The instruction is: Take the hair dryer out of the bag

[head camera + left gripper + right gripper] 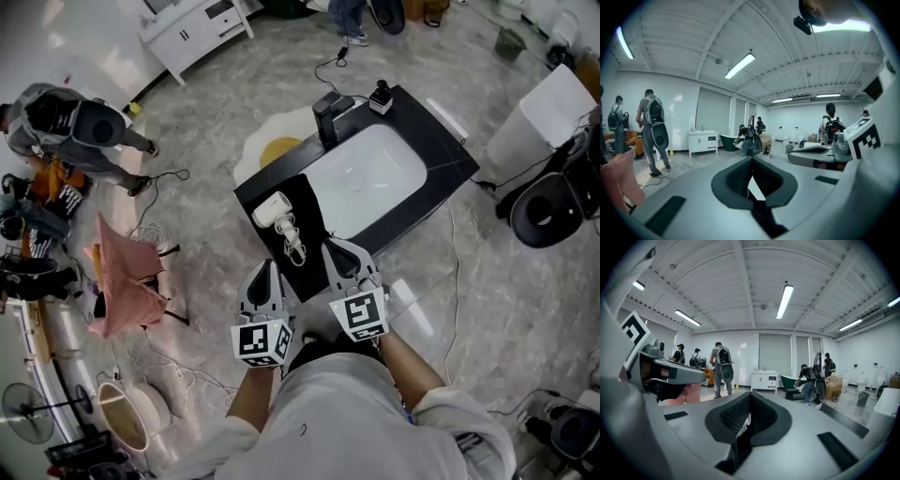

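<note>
1. Now, the left gripper (751, 161): jaws pressed fully together, nothing between the pads, just the open room beyond them.
2. Same story on the right gripper (750, 397). Its jaws are shut tight and empty, aimed out across the room rather than down at the work.
3. From the head view, both grippers hang close to the person's body, just short of the near corner of the black worktop (441, 155), touching nothing.
4. And there's the hair dryer (273, 209): white, lying on the black bag (307, 211) at that near corner, beside the white sink basin (375, 173). Its cord (293, 246) is bunched on the side nearest the grippers. It looks to rest on top of the bag rather than inside. Whether any part is tucked in, I can't tell.
5. To do this well, I'd say open one pair of jaws wide before going down, then tip that gripper toward the worktop. Take the dryer by its body, not the loose cord.
6. The other gripper could pin the bag fabric so it doesn't rise along with the dryer, and the cord is the likely snag.
</note>
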The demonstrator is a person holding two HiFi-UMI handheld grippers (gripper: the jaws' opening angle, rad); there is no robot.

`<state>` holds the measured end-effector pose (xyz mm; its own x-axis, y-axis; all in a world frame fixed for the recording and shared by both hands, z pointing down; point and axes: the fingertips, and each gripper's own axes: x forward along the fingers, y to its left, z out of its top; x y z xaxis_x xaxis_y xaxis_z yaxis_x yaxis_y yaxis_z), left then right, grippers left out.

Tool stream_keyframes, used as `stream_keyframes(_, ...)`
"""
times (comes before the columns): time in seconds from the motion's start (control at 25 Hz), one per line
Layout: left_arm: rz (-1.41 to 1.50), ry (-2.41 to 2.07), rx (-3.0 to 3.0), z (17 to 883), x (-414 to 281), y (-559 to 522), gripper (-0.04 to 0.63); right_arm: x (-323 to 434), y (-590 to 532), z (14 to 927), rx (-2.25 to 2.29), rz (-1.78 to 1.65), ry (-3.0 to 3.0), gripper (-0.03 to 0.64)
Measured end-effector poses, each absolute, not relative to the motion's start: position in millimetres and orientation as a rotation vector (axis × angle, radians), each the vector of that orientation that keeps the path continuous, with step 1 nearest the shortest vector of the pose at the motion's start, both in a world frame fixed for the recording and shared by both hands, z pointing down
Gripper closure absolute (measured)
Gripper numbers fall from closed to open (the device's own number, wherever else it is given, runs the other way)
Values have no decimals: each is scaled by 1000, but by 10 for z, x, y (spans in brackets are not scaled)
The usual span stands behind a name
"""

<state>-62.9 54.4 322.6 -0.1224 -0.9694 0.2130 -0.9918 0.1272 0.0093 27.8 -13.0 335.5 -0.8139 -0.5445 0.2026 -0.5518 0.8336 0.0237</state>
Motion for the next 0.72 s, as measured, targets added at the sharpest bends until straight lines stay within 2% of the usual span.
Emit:
stream_keyframes(0.28,88,-2303,2051,2751,-970,852,577,27,190,2867,890,7,-2893,620)
stream_keyframes(0.72,-26,-2333,2034,2636,-1215,1108,577,-83,391,2608,930,-91,-2871,620)
